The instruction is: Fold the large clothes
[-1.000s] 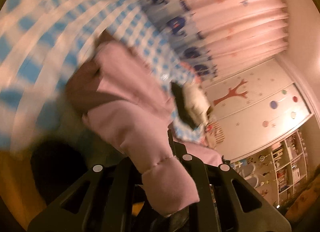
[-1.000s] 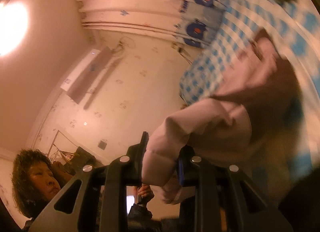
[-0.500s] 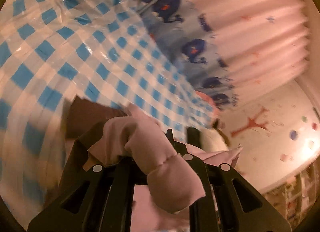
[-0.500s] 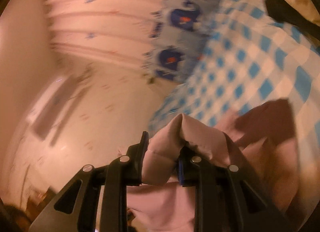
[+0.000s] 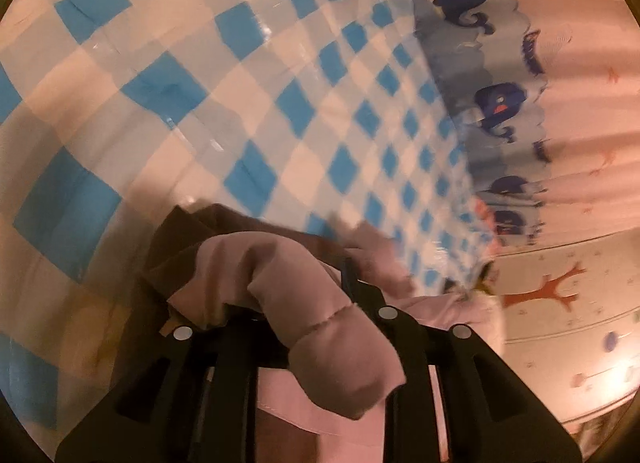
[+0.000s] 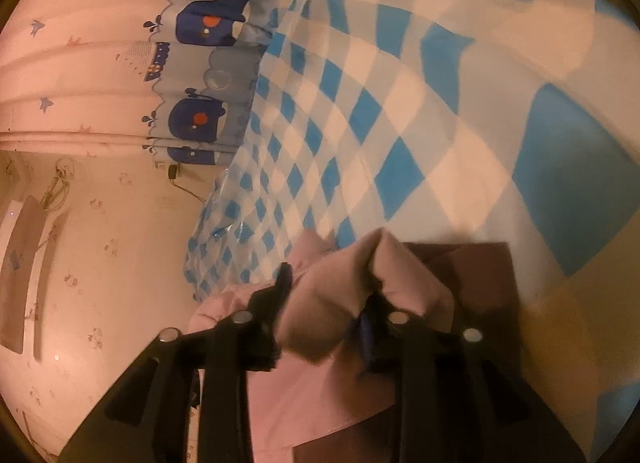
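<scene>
— Pink garment (image 5: 320, 303): where is it sitting for you?

— I'm seeing it bunched right at both sets of tongs. A padded pink fold is lying between the fingers of my left gripper (image 5: 304, 295), whose jaws are opening; the fold is draping over them and I can't tell whether the pads are still pressing on it. My right gripper (image 6: 328, 303) is also opening, with a pink fold (image 6: 340, 291) humped up between its jaws and the left finger standing clear of the cloth.

— Anything blocking?

— A brown part of the same garment (image 6: 472, 275) is lying just beyond the folds, flat on the blue-and-white checked cover (image 5: 240, 103). That cover, under a glossy clear sheet, is filling most of both views and looking bare ahead of the garment.

— And farther out?

— A whale-print curtain (image 6: 208, 23) is hanging past the cover's far edge. Beyond it I'm making out a pale wall with a red tree sticker (image 5: 548, 291).
</scene>
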{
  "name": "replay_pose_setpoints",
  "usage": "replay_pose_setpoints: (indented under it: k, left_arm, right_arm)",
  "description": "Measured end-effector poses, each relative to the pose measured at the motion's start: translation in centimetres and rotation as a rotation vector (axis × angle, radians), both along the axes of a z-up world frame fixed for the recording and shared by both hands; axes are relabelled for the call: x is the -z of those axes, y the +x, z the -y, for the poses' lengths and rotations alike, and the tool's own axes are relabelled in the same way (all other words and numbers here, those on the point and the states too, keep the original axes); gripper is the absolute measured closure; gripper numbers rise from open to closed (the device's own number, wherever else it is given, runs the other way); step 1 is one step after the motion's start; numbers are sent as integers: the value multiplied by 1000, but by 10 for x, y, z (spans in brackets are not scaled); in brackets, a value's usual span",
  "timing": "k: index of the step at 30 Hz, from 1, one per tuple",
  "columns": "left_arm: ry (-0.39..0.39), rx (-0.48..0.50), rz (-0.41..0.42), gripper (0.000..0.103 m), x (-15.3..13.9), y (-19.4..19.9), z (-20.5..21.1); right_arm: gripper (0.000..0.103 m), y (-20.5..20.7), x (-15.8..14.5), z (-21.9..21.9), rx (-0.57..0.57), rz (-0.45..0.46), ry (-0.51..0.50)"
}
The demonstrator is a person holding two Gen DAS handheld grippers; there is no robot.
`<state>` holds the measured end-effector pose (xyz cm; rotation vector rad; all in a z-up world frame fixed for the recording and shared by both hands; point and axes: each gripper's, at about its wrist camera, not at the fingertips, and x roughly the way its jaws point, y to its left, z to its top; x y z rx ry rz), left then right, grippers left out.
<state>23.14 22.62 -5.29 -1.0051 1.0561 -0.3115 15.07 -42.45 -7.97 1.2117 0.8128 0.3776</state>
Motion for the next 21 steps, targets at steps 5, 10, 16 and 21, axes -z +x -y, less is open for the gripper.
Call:
replay_pose_setpoints:
  k: [5, 10, 16, 21]
  left_arm:
    - [-58, -4, 23, 71, -47, -1, -14]
    - [208, 88, 21, 36, -93, 2, 1]
    - [717, -16, 491, 14, -196, -70, 47]
    - [1056, 187, 762, 13, -153, -130, 156]
  right_arm:
    - [18, -35, -43, 29, 220, 7, -54]
    - [18, -48, -147, -54, 69, 240, -557]
    - [16, -40, -198, -232, -242, 477, -1027]
    - [16, -5, -153, -280, -308, 375, -1156]
